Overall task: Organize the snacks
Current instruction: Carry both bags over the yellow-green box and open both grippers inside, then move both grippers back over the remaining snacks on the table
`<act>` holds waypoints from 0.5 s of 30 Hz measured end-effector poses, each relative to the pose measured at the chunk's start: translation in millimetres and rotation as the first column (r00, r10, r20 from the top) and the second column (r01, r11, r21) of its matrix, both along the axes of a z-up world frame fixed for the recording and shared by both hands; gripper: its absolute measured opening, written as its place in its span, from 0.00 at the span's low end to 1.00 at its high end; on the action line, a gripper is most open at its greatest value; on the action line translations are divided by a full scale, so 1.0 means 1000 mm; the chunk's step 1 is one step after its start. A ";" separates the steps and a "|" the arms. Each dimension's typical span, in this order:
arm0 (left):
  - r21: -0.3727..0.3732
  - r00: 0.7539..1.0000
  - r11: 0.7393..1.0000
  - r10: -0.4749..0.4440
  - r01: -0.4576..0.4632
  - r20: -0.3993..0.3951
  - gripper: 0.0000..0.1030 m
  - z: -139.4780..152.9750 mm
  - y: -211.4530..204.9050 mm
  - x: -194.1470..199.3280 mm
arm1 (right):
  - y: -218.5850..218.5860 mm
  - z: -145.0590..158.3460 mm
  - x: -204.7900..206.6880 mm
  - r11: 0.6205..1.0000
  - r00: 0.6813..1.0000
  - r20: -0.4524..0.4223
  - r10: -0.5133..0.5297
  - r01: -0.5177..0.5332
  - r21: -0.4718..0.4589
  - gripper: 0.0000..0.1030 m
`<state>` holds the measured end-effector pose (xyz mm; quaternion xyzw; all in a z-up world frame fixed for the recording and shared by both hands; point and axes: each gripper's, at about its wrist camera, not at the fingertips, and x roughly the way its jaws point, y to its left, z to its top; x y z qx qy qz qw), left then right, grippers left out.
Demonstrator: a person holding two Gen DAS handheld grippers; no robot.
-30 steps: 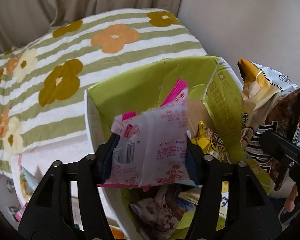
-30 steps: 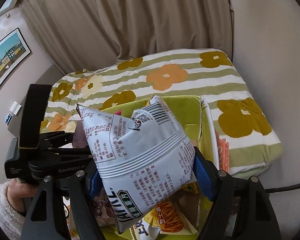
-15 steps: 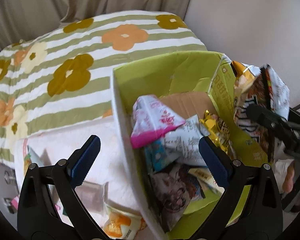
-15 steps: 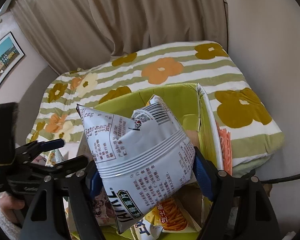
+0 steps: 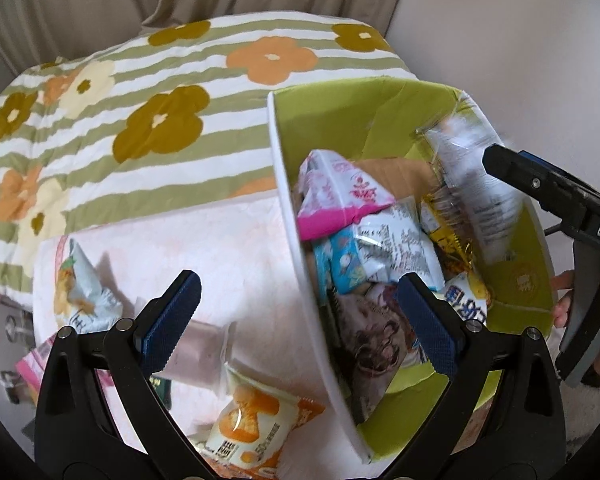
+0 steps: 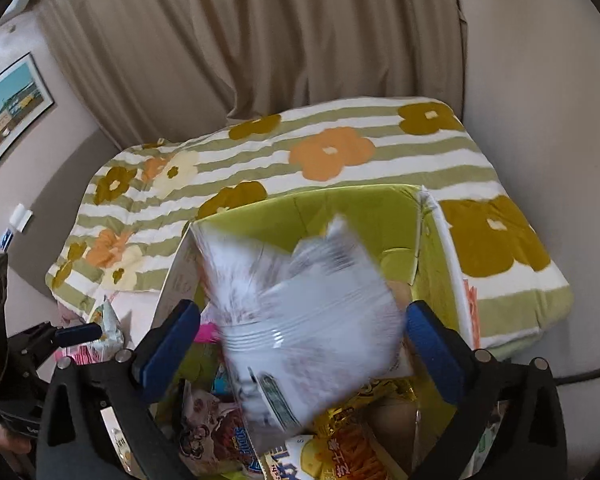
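A green cardboard box [image 5: 340, 108] [image 6: 364, 216] holds several snack bags, among them a pink-and-white bag [image 5: 340, 196]. My left gripper [image 5: 300, 312] is open and empty, straddling the box's white left wall. My right gripper [image 6: 300, 344] is open above the box. A large white chip bag [image 6: 300, 312], blurred, is loose between its fingers and falling into the box. The same bag shows blurred in the left wrist view [image 5: 472, 184], beside the right gripper's finger [image 5: 540, 184].
The box stands on a pink cloth [image 5: 228, 248] by a floral striped quilt [image 5: 140, 100]. Loose snack bags lie on the cloth: an orange one [image 5: 252, 420] and a white-blue one [image 5: 80, 300]. Curtains [image 6: 260, 60] and a wall stand behind.
My left gripper let go of the pink-and-white bag into the box and pulled back left. My right gripper has opened and the white chip bag is dropping from it.
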<state>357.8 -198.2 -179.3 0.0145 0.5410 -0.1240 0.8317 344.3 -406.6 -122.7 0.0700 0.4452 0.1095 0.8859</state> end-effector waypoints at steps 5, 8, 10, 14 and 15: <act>-0.004 1.000 1.000 0.012 -0.012 -0.011 0.95 -0.003 0.006 -0.012 | 0.003 0.002 -0.013 1.000 1.000 0.016 0.015 -0.015 -0.013 0.99; -0.006 1.000 1.000 0.023 -0.023 -0.008 0.95 0.000 0.009 -0.019 | 0.000 0.010 -0.021 1.000 0.999 0.039 0.015 -0.015 -0.008 0.99; -0.012 1.000 0.999 0.030 -0.030 0.000 0.95 0.004 0.011 -0.025 | -0.002 0.014 -0.025 1.000 0.999 0.045 0.017 -0.017 -0.002 0.99; -0.007 0.999 0.999 0.048 -0.048 0.015 0.95 0.011 0.016 -0.034 | -0.003 0.022 -0.035 1.000 0.998 0.052 0.027 -0.026 -0.002 0.99; -0.004 0.998 0.999 0.055 -0.054 0.022 0.95 0.014 0.018 -0.037 | -0.004 0.025 -0.038 0.999 0.998 0.055 0.032 -0.032 0.001 0.99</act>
